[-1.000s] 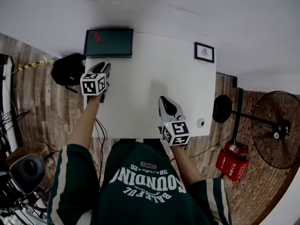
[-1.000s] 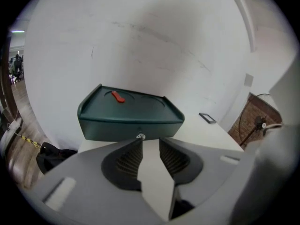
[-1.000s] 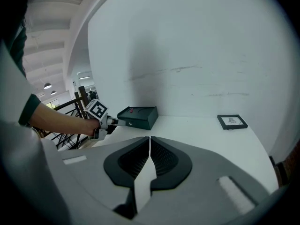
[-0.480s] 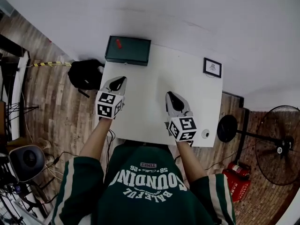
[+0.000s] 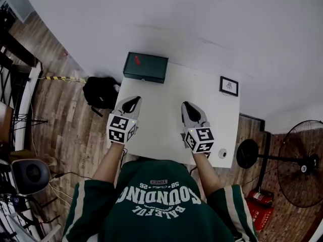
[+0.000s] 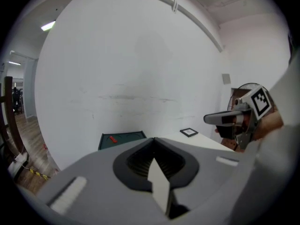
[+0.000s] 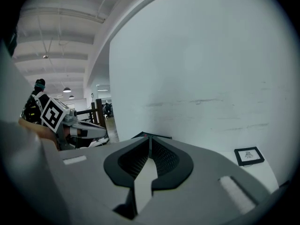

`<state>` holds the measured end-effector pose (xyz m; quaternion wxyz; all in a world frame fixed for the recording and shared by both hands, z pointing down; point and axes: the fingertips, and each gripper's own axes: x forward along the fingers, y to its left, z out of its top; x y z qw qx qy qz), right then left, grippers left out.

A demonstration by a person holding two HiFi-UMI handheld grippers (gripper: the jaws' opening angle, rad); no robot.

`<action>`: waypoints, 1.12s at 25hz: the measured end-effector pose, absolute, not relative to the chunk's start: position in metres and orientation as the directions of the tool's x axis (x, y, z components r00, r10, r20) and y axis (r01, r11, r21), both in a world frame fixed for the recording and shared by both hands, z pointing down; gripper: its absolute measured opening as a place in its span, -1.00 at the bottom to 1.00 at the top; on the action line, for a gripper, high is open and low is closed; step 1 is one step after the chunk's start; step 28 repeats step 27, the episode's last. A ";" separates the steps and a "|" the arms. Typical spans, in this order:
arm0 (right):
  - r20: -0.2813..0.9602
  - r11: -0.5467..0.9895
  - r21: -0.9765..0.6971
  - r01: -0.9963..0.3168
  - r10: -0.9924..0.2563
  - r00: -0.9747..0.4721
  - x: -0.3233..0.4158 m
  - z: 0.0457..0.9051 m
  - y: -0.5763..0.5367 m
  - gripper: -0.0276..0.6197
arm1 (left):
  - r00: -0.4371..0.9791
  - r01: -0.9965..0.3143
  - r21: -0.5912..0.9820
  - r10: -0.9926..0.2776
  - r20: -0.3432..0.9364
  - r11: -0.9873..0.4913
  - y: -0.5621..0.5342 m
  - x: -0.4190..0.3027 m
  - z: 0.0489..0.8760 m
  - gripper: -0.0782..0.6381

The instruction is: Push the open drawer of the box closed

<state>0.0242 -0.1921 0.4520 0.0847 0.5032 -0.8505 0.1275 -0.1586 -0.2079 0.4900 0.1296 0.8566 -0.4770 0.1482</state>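
Observation:
The dark green box [image 5: 145, 67] stands at the far left corner of the white table [image 5: 166, 117], with a small red piece [image 5: 137, 60] on its top. From above I cannot make out a drawer standing out of it. My left gripper [image 5: 132, 105] hovers over the table short of the box, jaws shut and empty. The right gripper [image 5: 189, 109] is level with it to the right, also shut and empty. In the left gripper view the box [image 6: 121, 139] lies ahead, beyond the closed tips [image 6: 153, 141]. In the right gripper view only an edge of the box [image 7: 140, 135] shows past the tips [image 7: 150, 138].
A small framed picture [image 5: 228, 85] lies at the table's far right corner, and a small round object [image 5: 222, 153] near its front right edge. A black bag [image 5: 100, 92] sits on the wood floor to the left. A fan [image 5: 302, 168] and a red extinguisher [image 5: 260, 213] stand at the right.
The left gripper's jaws have closed and it has come back from near the box. The head view has shifted, so the table sits lower in the picture.

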 end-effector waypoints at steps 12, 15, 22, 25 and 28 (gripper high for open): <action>0.234 0.498 -0.111 -0.860 -0.828 -0.509 0.008 0.440 -0.180 -0.91 | 0.496 -0.862 0.072 -0.807 0.319 -0.502 -0.190 -0.162 0.466 -0.64; 0.232 0.494 -0.112 -0.862 -0.831 -0.506 0.006 0.438 -0.178 -0.91 | 0.498 -0.862 0.079 -0.808 0.317 -0.500 -0.190 -0.165 0.466 -0.64; 0.234 0.485 -0.112 -0.867 -0.835 -0.497 0.014 0.439 -0.173 -0.91 | 0.507 -0.857 0.091 -0.799 0.322 -0.507 -0.189 -0.159 0.471 -0.64; 0.236 0.480 -0.115 -0.869 -0.837 -0.494 0.016 0.442 -0.172 -0.91 | 0.513 -0.853 0.096 -0.793 0.327 -0.512 -0.188 -0.156 0.475 -0.64; 0.237 0.480 -0.117 -0.870 -0.837 -0.493 0.016 0.443 -0.171 -0.91 | 0.516 -0.852 0.098 -0.791 0.328 -0.515 -0.188 -0.155 0.476 -0.64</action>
